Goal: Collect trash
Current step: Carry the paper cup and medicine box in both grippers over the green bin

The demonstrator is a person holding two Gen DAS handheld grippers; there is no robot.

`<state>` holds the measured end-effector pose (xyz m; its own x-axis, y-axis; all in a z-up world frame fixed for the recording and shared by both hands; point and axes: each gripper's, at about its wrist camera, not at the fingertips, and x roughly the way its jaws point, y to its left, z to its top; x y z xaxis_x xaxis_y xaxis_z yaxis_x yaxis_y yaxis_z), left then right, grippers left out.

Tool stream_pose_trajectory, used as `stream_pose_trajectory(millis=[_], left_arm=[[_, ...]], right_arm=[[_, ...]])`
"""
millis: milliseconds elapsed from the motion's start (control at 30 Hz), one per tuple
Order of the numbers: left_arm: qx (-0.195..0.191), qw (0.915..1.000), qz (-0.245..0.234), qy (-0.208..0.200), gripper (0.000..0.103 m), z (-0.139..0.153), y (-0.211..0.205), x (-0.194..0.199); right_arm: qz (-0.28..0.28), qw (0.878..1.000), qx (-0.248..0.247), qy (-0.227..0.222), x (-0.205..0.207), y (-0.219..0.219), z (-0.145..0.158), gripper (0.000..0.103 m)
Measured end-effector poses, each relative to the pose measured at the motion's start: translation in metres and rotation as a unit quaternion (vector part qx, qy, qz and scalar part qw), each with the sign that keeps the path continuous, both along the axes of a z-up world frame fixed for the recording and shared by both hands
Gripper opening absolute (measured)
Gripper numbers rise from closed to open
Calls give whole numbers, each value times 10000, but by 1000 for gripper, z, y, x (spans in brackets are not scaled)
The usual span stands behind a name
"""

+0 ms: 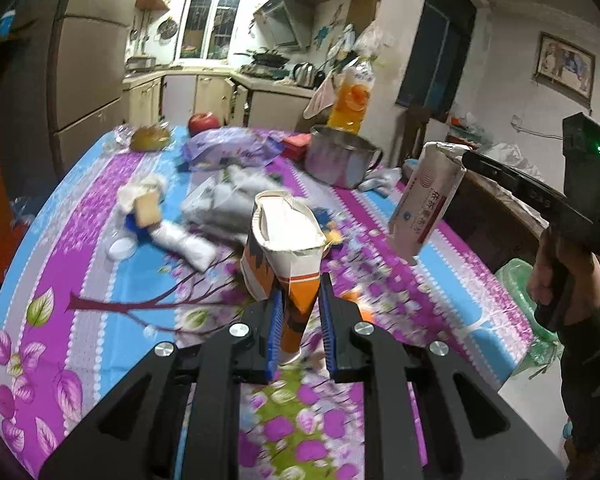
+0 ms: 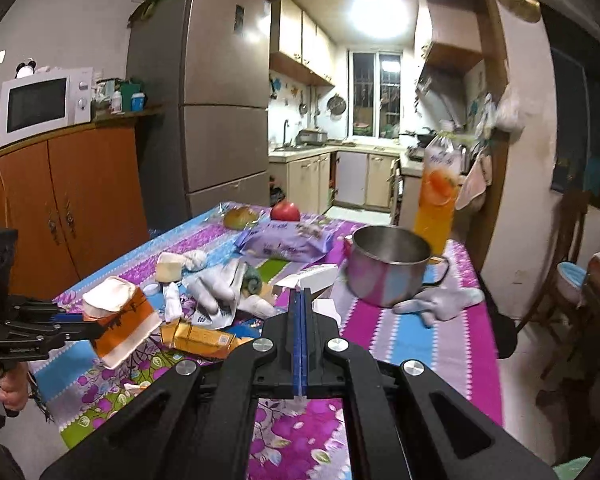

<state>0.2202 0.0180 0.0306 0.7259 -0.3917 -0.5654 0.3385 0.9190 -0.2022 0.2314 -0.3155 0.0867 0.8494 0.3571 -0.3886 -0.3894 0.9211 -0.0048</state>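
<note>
My left gripper [image 1: 300,292] is shut on a crumpled orange and white paper cup [image 1: 284,248], held just above the flowered tablecloth [image 1: 100,280]. The right wrist view shows that same cup [image 2: 120,320] at the left edge, in the left gripper [image 2: 76,330]. My right gripper [image 2: 302,292] has its blue pads pressed together on the flap of a white printed box [image 2: 316,276], which hangs in the air. From the left wrist view the box [image 1: 424,200] dangles from the right gripper [image 1: 466,158] over the table's right side.
An orange wrapper [image 2: 200,338], white gloves [image 2: 216,284], tissues [image 1: 188,240], a purple packet [image 2: 288,244], a steel pot [image 2: 388,264], a juice bottle [image 2: 436,200] and an apple [image 2: 285,212] lie on the table. A green-bagged bin [image 1: 516,280] stands beside the table's right edge.
</note>
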Motion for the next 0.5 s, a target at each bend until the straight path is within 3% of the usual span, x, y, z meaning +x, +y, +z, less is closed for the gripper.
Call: stream_pose_trajectory(millis=[500], left_arm=[[-168,9963,-765,-365,16,43,-94,8]], right_arm=[[-880,9953,-240,-312,-79,-76,44,1]])
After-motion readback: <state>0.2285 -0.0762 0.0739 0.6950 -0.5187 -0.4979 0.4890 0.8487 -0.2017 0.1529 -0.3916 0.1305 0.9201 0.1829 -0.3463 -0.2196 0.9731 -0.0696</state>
